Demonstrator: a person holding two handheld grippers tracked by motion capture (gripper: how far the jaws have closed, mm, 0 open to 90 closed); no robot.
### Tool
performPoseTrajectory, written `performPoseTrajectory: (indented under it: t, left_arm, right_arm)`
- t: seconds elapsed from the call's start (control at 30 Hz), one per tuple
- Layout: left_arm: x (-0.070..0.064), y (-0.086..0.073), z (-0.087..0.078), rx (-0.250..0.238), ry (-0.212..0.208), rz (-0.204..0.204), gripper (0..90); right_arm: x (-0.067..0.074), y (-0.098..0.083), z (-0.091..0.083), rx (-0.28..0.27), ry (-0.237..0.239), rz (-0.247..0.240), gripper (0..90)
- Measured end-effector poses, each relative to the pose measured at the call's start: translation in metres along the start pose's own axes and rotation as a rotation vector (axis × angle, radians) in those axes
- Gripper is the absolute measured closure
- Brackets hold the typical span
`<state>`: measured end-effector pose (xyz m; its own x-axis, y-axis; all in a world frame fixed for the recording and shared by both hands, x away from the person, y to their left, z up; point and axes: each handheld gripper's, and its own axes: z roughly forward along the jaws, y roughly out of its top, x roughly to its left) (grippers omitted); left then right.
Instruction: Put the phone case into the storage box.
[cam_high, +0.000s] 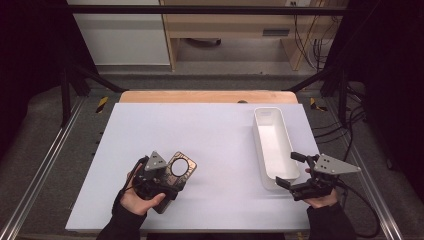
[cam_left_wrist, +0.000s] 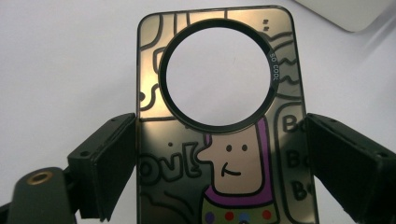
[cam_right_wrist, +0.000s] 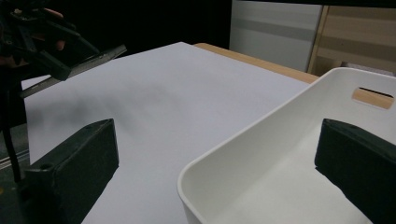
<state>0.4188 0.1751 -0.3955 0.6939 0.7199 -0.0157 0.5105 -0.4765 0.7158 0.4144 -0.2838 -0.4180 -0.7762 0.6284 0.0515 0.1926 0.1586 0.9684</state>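
The glossy, mirror-finish phone case (cam_left_wrist: 224, 140) with black cartoon line drawings, a purple-edged figure and a large round camera cut-out ringed in black is sitting between the jaws of the left gripper (cam_left_wrist: 224, 158), gripped by its two long edges, the pads pressing on either side. In the high view the case (cam_high: 181, 168) is lying at about seven o'clock on the pale lilac table sheet (cam_high: 210, 135), and from the right gripper view it (cam_right_wrist: 70, 67) seems to be riding slightly off the surface, tilted up at its far end.

At about four o'clock the long white plastic bin (cam_high: 272, 145) is lying open and empty, well apart from the case. The right gripper (cam_high: 294, 170) is hanging at the bin's near end with its jaws spread wide, one outside the near wall (cam_right_wrist: 243, 149) and one over the inside, gripping nothing.

The risks, as I am judging them: the case is slick and thin, and the pads are catching only its lower half, so any swing toward the bin could let it pivot or slip out flat onto the table. Its far corner could also clip the bin's rim on the way in. And if the right gripper is closing on the light bin's wall, it could drag or tip the bin.
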Motion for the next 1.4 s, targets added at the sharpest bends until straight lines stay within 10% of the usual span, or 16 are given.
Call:
performPoseTrajectory:
  t: [1.4]
  left_arm:
    - [-0.023,0.019,0.019,0.013,-0.167,0.155,11.2]
  right_arm:
    - [0.032,0.011,0.047,0.090,0.165,-0.076,0.2]
